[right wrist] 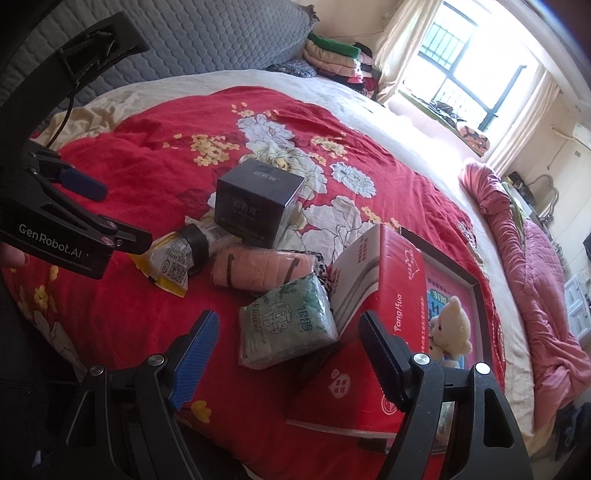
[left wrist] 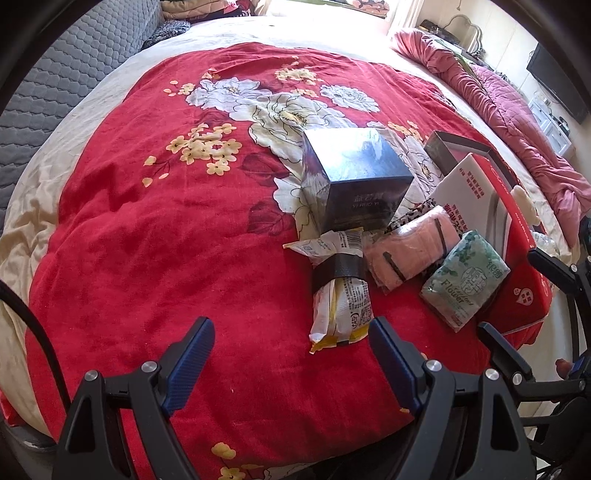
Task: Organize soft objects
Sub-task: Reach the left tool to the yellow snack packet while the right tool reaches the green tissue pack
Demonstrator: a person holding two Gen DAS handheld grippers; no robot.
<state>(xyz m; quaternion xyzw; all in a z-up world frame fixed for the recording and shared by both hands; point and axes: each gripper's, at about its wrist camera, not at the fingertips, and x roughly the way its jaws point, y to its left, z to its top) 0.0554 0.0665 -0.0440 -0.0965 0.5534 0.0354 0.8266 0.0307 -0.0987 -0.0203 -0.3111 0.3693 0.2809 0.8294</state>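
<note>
On the red flowered blanket [left wrist: 147,229] lie a yellow-white packet bound with black tape [left wrist: 341,295], a pink wrapped bundle [left wrist: 406,251] and a green tissue pack [left wrist: 463,277]. My left gripper [left wrist: 291,328] is open just short of the taped packet, which lies off its right fingertip. In the right wrist view my right gripper [right wrist: 288,319] is open, hovering low over the green tissue pack [right wrist: 273,343], its pads clear of it. The left gripper [right wrist: 110,212] shows at the left there, by the taped packet [right wrist: 177,258]. A cream teddy bear [right wrist: 450,328] sits in the red box tray [right wrist: 476,291].
A dark cube box [right wrist: 258,203] stands behind the packets. A red-and-white carton [right wrist: 384,280] leans on the tray. A rumpled pink quilt [right wrist: 535,266] lines the bed's right side. Grey quilted headboard [right wrist: 207,33] and folded clothes [right wrist: 332,55] are at the back.
</note>
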